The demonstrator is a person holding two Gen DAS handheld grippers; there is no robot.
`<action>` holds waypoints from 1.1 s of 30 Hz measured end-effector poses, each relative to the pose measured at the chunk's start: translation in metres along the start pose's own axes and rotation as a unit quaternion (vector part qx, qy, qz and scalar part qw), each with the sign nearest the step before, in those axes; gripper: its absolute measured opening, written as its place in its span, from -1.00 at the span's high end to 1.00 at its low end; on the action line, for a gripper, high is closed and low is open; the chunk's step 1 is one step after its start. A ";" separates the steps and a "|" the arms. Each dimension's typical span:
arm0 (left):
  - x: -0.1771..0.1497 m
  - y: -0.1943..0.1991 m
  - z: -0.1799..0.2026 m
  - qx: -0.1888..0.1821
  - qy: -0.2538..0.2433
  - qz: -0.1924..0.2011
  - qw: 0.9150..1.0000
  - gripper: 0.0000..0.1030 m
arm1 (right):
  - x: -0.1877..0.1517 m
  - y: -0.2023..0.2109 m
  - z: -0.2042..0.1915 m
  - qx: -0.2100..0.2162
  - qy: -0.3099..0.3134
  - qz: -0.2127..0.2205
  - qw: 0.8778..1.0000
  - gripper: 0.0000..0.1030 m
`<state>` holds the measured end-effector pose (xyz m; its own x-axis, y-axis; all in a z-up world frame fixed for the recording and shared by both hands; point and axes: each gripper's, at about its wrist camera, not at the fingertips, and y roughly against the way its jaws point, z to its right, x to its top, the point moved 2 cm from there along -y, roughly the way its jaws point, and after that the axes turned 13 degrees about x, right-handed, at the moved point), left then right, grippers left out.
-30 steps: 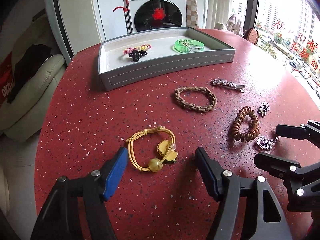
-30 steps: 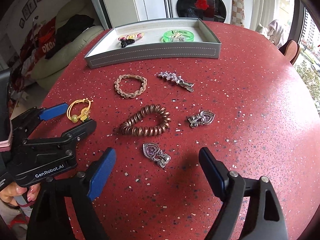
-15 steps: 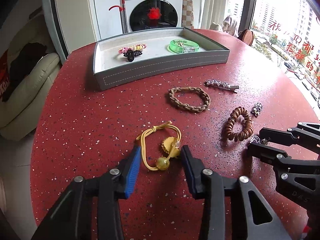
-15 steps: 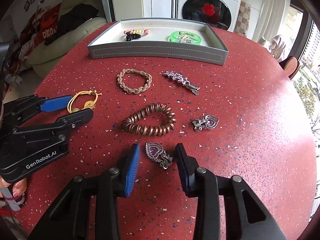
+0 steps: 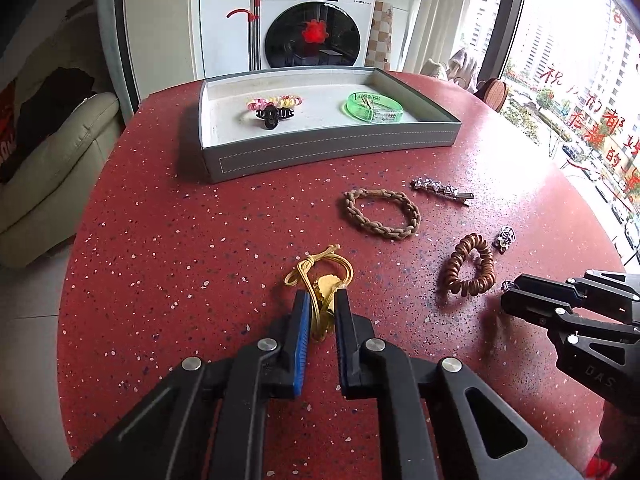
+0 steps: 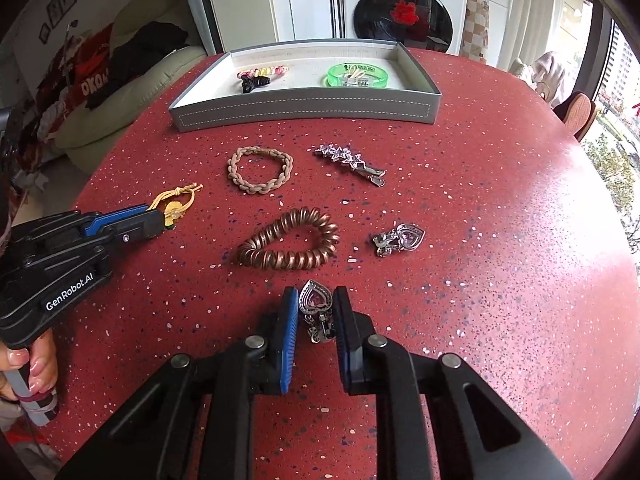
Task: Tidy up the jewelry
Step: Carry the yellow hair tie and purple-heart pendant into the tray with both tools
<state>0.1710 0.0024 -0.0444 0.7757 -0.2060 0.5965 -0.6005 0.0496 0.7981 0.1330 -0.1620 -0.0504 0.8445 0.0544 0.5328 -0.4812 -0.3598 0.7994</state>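
My left gripper [image 5: 322,300] is shut on a yellow hair tie with a gold charm [image 5: 326,280], which rests on the red table; it also shows in the right wrist view [image 6: 176,204]. My right gripper [image 6: 314,300] is shut on a silver heart clip [image 6: 316,304] on the table. A grey tray [image 5: 332,148] at the far side holds a pink-yellow coil tie with a black claw clip [image 5: 272,108] and a green bangle [image 5: 372,106].
On the table lie a braided beige bracelet [image 6: 260,170], a silver star barrette [image 6: 352,162], a copper coil hair tie [image 6: 288,244] and a second silver heart clip [image 6: 400,238]. A sofa [image 5: 48,160] stands left; a washing machine [image 5: 316,28] stands behind.
Both grippers moved forward and closed: the left on the yellow hair tie, the right on the near silver heart clip. Other items have not moved.
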 end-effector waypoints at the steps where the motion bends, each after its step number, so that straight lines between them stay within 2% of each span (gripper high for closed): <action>1: 0.000 0.001 0.000 -0.001 0.000 0.001 1.000 0.42 | 0.001 0.002 0.001 0.002 -0.001 0.002 1.000 0.63; 21: 0.019 0.035 -0.009 -0.024 0.016 0.037 0.999 0.42 | 0.011 0.019 0.004 0.019 -0.016 0.028 0.999 0.63; 33: 0.053 0.040 -0.016 -0.032 0.028 0.061 0.997 0.42 | 0.051 0.037 0.010 0.048 -0.032 0.058 0.997 0.63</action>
<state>0.1913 0.0091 0.0206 0.7078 -0.1398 0.6925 -0.6796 0.1329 0.7214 0.1604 -0.1815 0.0030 0.7989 -0.0525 0.5992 -0.5551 -0.4482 0.7008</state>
